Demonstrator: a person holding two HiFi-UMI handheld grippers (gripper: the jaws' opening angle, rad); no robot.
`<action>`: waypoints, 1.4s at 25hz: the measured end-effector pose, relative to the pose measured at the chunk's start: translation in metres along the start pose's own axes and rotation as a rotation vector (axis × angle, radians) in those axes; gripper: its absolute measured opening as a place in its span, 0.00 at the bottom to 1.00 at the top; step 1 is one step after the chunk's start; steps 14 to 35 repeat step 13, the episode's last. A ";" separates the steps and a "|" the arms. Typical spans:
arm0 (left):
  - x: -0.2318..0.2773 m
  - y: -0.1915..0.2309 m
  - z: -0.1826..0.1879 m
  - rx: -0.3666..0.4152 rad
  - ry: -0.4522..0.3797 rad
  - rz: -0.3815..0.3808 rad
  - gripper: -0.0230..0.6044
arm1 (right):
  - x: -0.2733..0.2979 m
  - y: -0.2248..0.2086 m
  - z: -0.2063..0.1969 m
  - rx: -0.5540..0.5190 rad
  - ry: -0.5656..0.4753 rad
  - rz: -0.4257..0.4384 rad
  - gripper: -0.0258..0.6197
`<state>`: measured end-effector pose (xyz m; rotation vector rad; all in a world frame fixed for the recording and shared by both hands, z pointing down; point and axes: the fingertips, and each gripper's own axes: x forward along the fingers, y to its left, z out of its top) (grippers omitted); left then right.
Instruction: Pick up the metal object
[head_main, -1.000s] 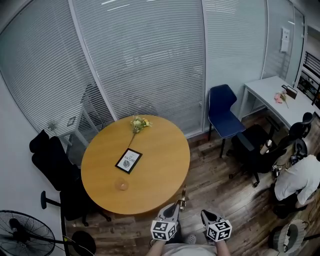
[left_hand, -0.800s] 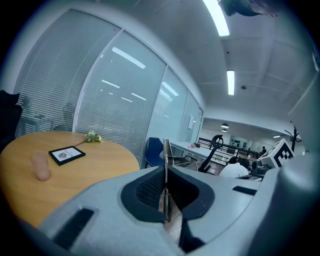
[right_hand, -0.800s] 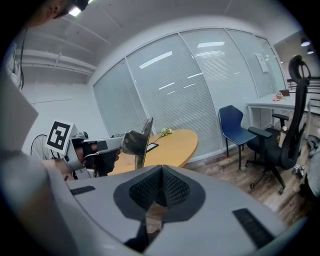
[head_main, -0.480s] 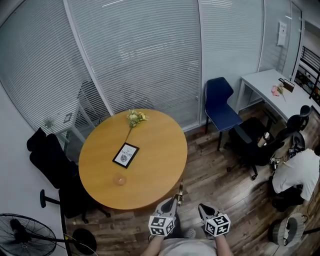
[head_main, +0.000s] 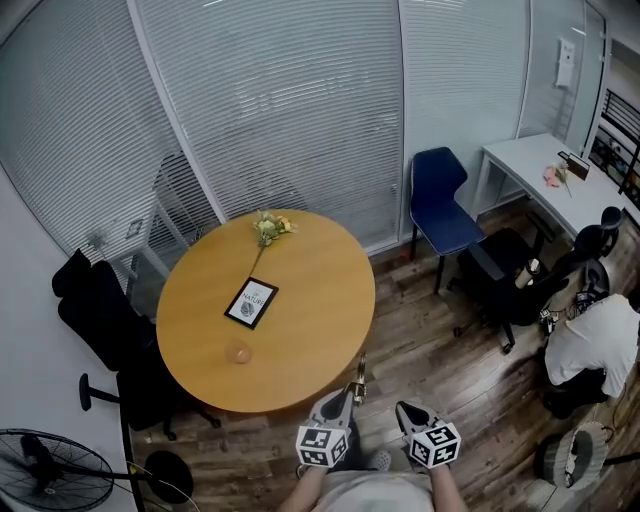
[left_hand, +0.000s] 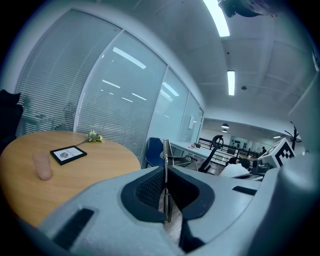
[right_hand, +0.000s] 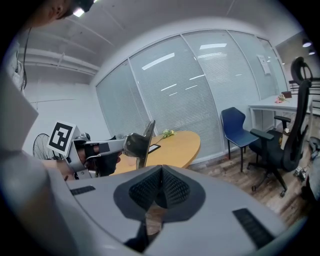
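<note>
The pick-up looks as good as done: the left claw (left_hand: 165, 185) is clamped on a thin, flat, grey metal strip (left_hand: 165, 152), which stands edge-on and nearly upright between its dark pads and sticks out past their tips. In the head view the strip (head_main: 358, 378) rises just ahead of that claw (head_main: 343, 402), in the air over the wooden floor, beside the near rim of the round wooden worktop (head_main: 300, 330) and not touching it. The right claw (right_hand: 161, 180) has its jaws pressed together with nothing between them. It is held just to the right of the left claw, and from its own view the strip (right_hand: 144, 141) shows off to its left, well clear of its pads. On the worktop, ahead and to the left of the left claw, lie a black-framed card (head_main: 251, 302) and, further off, a small yellow-green flower sprig (head_main: 266, 227), both well apart from the strip. Since the grip is on a narrow edge only, the step in hand is judged to be holding the lifted strip steady. The next move probably calls for a firm squeeze and a level, unhurried carry, so that the strip neither pivots between the pads nor knocks the worktop's rim; the right claw has no part to play unless the strip needs steadying.
</note>
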<state>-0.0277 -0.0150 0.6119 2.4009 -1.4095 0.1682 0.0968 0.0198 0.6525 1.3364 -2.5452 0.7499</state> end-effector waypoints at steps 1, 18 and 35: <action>0.000 0.001 0.000 -0.001 -0.001 0.001 0.06 | 0.000 0.000 0.000 0.001 -0.001 0.000 0.04; -0.006 0.012 -0.001 -0.018 -0.013 0.007 0.06 | 0.010 0.011 -0.002 -0.013 0.013 0.017 0.04; -0.006 0.012 -0.001 -0.018 -0.013 0.007 0.06 | 0.010 0.011 -0.002 -0.013 0.013 0.017 0.04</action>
